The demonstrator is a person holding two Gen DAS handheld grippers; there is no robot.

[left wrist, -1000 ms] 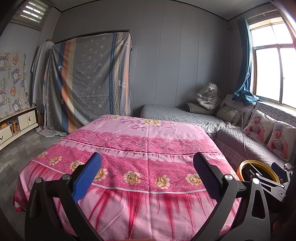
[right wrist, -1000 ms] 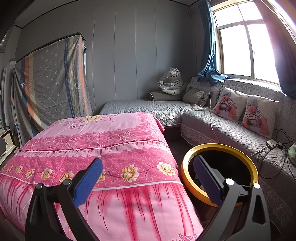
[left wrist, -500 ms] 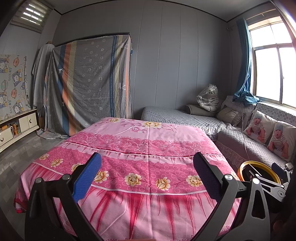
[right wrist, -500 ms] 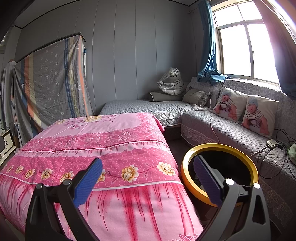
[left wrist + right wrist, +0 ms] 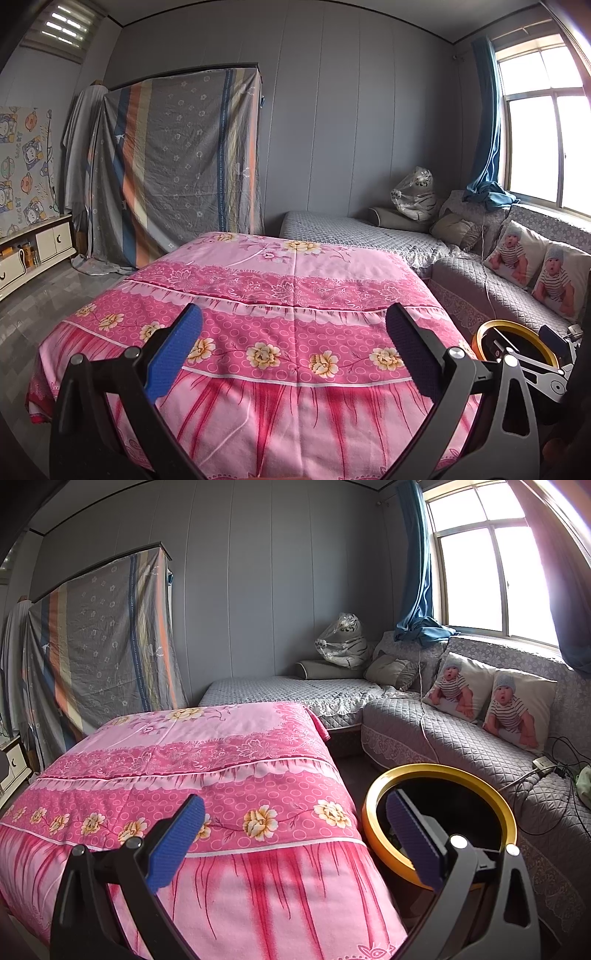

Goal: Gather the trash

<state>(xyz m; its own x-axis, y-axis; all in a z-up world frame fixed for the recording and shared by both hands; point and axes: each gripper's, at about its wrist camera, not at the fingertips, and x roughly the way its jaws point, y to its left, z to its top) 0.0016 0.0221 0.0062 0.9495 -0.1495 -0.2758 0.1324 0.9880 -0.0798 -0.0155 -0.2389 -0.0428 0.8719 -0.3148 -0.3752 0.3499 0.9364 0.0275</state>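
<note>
A round bin with a yellow rim [image 5: 439, 771] and a dark inside stands on the floor between the pink bed and the grey sofa; it also shows in the left wrist view [image 5: 517, 328]. My right gripper [image 5: 295, 834] is open and empty, held over the bed's near right corner, its right finger in front of the bin's opening. My left gripper [image 5: 291, 347] is open and empty over the foot of the bed. The right gripper's body shows at the left wrist view's right edge. No loose trash shows on the bed.
A pink flowered bedspread [image 5: 295, 280] covers the bed. A grey quilted corner sofa [image 5: 461, 734] carries baby-print cushions [image 5: 491, 701], a charger and cables [image 5: 546, 764]. A sheet-draped wardrobe [image 5: 177, 162] stands at the back left, a low white cabinet [image 5: 33, 247] at the left.
Both views have tilted slightly upward, so the bed sits a little lower in frame. Both grippers have stayed open and empty.
</note>
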